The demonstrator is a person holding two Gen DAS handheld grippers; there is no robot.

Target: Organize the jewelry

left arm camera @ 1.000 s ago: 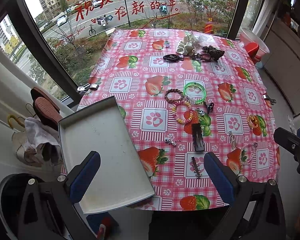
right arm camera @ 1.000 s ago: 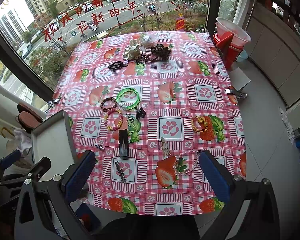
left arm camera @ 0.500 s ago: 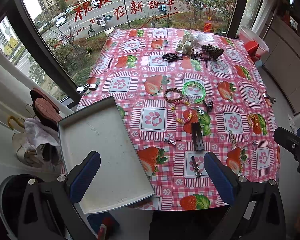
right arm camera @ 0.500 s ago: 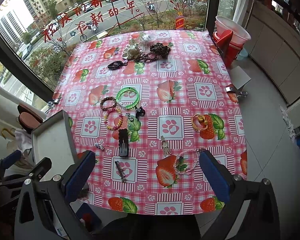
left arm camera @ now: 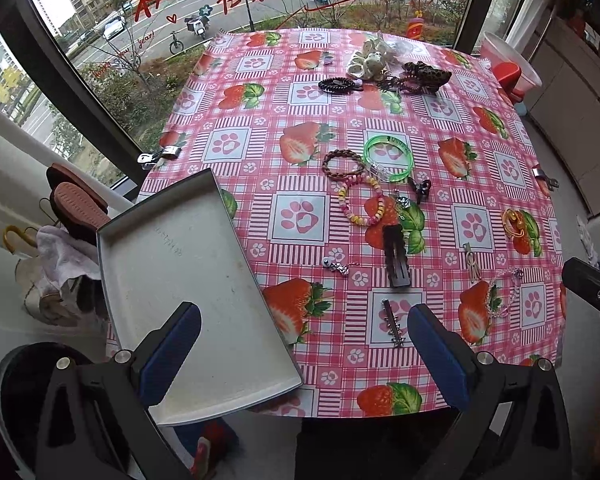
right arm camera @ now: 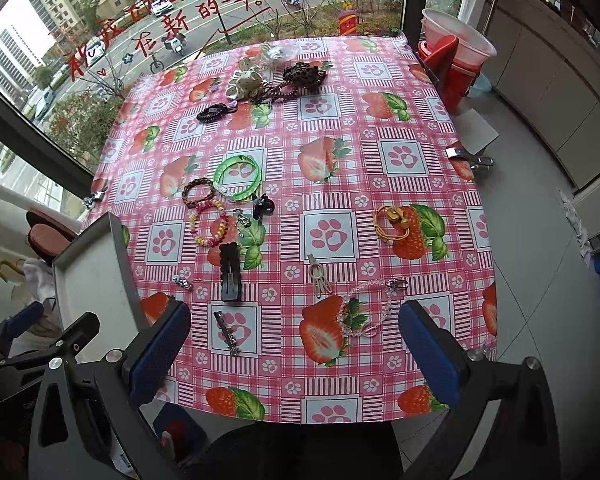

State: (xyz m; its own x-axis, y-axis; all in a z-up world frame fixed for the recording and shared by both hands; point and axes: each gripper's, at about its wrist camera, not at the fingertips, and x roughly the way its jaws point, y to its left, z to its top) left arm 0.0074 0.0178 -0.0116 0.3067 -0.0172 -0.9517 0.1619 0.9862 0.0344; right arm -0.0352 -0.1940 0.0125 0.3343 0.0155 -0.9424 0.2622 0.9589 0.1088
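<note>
Bracelets [left arm camera: 360, 196] and hair clips [right arm camera: 231, 271] lie scattered right of a grey tray [left arm camera: 148, 264]; left gripper [left arm camera: 304, 354] and right gripper [right arm camera: 294, 346] hover spread wide, holding nothing.

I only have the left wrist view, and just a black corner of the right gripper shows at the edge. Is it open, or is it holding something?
Observer: In the right wrist view the right gripper is open, with nothing between its blue pads.
Operator: What lies nearest ahead of it?
Observer: The clear bead chain lies on the tablecloth just ahead, touching neither pad.
Operator: Anything on the floor past the table's right side?
Observer: A pale flat sheet lies there, beside the red stool.
</note>
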